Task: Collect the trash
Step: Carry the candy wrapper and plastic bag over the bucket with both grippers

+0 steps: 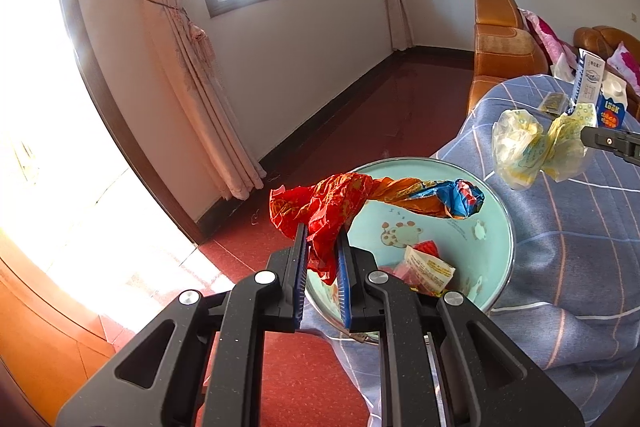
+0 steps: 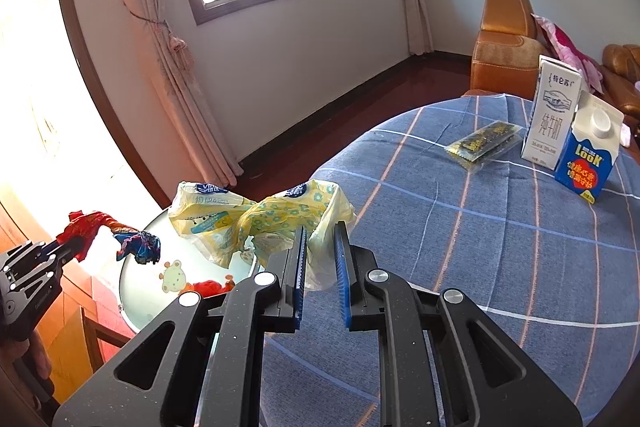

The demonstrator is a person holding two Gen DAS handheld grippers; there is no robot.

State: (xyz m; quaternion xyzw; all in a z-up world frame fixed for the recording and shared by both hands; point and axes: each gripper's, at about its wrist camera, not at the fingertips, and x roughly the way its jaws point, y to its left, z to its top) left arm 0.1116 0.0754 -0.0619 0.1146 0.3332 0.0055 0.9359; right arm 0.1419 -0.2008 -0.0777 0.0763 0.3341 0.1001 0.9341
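My left gripper (image 1: 323, 235) is shut on a crumpled red, orange and blue wrapper (image 1: 352, 199) and holds it over a pale green basin (image 1: 496, 247). The basin holds a few small wrappers (image 1: 428, 267). My right gripper (image 2: 320, 239) is shut on a yellow patterned plastic wrapper (image 2: 264, 215) and holds it above the table edge, beside the basin (image 2: 136, 283). The yellow wrapper (image 1: 536, 147) also shows in the left wrist view. The left gripper with the red wrapper (image 2: 92, 227) shows at the left of the right wrist view.
A round table with a blue checked cloth (image 2: 500, 227) carries a white milk carton (image 2: 552, 119), a blue carton (image 2: 588, 155) and a dark snack packet (image 2: 486, 143). An orange sofa (image 2: 508, 47) stands behind. The floor is red (image 1: 304, 367). Curtains hang by the window.
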